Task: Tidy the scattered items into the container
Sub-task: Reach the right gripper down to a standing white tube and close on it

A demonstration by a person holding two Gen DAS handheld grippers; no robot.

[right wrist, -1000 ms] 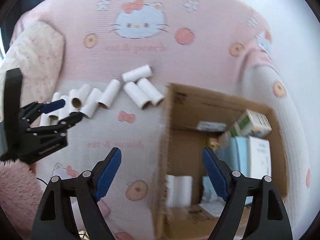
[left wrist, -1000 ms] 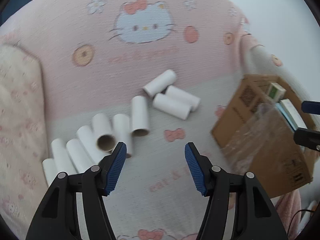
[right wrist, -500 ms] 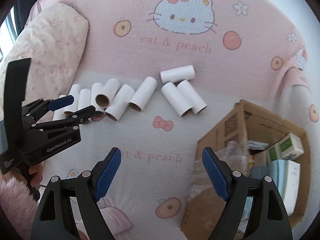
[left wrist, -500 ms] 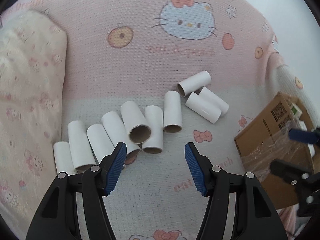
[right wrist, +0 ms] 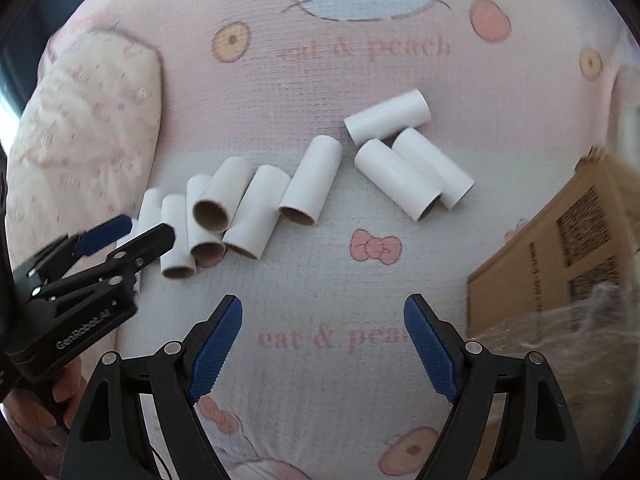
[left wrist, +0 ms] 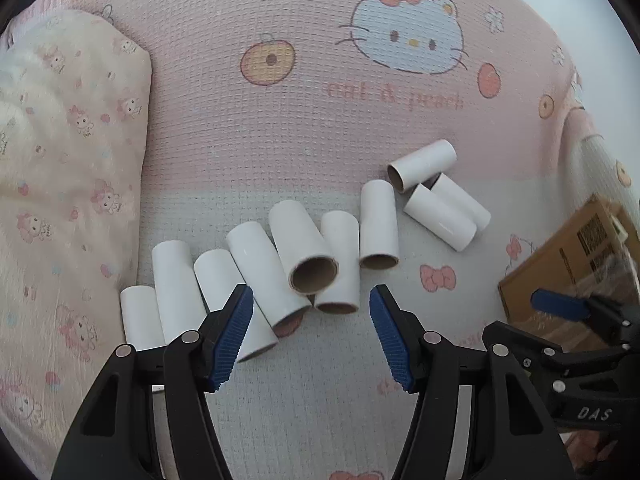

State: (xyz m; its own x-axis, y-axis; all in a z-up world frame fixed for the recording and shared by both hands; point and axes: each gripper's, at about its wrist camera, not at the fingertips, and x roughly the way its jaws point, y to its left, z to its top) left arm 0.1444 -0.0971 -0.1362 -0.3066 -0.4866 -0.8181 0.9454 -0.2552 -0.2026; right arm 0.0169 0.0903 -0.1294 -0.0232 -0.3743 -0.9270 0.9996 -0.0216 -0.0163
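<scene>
Left tool: jaws wide apart, nothing held, at bottom centre just below the row of tubes.
Right tool: jaws wide apart, empty, over bare blanket.
Cardboard tubes: 10 white ones lying across mid-frame, 7 in a leaning row, 3 grouped at upper right.
Cardboard box: right edge, apart from the tubes.

blanket: "eat & peach" | left claw: "GenRobot.AI"
</scene>
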